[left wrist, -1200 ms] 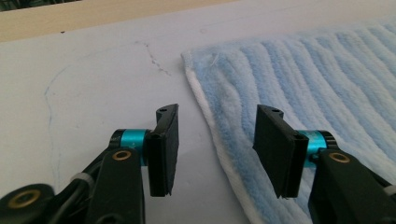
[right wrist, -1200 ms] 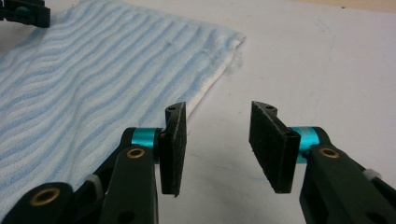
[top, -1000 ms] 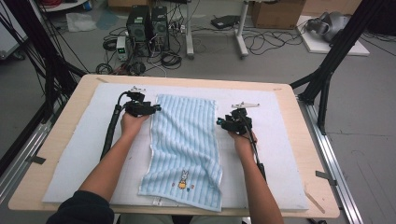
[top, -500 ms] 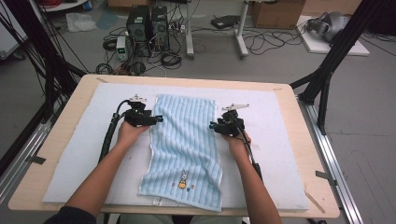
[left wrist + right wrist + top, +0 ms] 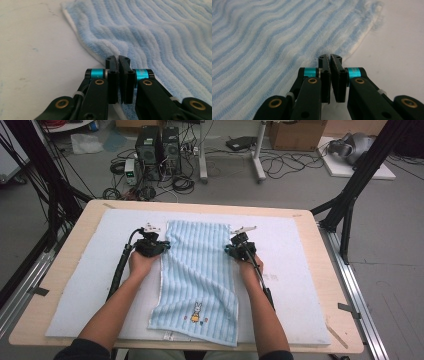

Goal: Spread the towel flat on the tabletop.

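Wooden table [image 5: 330, 285] carries our white foam mat [image 5: 295, 250]; on it lies the blue striped terry towel [image 5: 200, 270], a small rabbit picture near its close end, no readable writing. Our left gripper [image 5: 162, 247] and right gripper [image 5: 229, 251] have just been closing and pinch its side edges.

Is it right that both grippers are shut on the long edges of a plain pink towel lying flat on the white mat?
Not quite: the towel is light blue with ribbed stripes, not plain pink, as the high view shows; it also carries a small rabbit motif near the person's end. The rest holds: the left gripper and right gripper are each shut on a long edge, and the towel lies on the white mat.
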`<state>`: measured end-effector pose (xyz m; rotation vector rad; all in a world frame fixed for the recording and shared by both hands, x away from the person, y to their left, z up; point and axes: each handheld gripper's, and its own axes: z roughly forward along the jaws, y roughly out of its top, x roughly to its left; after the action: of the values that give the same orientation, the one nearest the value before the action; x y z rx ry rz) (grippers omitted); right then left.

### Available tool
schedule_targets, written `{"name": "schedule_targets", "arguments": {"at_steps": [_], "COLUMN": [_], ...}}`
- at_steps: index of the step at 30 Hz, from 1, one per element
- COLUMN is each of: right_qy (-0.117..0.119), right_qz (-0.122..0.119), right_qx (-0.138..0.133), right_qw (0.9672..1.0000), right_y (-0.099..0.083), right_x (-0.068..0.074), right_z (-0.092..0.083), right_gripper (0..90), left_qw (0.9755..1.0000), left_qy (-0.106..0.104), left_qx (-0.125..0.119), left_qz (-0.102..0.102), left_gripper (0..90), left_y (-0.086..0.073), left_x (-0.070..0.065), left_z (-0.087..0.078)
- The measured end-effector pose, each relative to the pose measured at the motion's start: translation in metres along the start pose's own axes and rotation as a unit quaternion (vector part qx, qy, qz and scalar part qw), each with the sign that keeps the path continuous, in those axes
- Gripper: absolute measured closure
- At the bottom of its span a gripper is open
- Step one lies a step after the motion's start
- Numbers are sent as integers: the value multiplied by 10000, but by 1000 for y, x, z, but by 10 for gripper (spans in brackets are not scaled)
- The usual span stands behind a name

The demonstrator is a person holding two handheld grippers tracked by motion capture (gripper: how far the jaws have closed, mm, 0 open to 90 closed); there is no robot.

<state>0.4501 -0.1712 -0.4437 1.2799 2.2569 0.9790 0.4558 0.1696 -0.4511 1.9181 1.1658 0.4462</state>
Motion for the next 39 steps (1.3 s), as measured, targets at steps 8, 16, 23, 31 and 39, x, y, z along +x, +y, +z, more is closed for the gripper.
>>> {"name": "schedule_targets", "arguments": {"at_steps": [8,16,23,31,39], "right_qy": [-393,-357,75,269,164], "right_qz": [126,314,309,94,-84], "right_qx": [-205,-287,-515,-212,-68], "right_qw": [9989,9985,9982,9994,9998], "right_y": [13,16,4,-21,-23], "right_x": [-9,-12,-6,4,11], "right_z": [19,14,-15,-28,-20], "right_gripper": [864,755,655,599,867], "left_qw": [9999,9995,9980,9977,9983], "left_qy": [118,-99,-515,-648,-492], "left_qx": [-19,-21,-100,-23,112], "left_qz": [-11,-284,-348,-173,308], "left_gripper": [847,472,468,461,867], "left_y": [12,7,-14,-26,-30], "left_x": [11,15,9,-4,-15], "left_z": [15,2,-20,-38,-37]}}
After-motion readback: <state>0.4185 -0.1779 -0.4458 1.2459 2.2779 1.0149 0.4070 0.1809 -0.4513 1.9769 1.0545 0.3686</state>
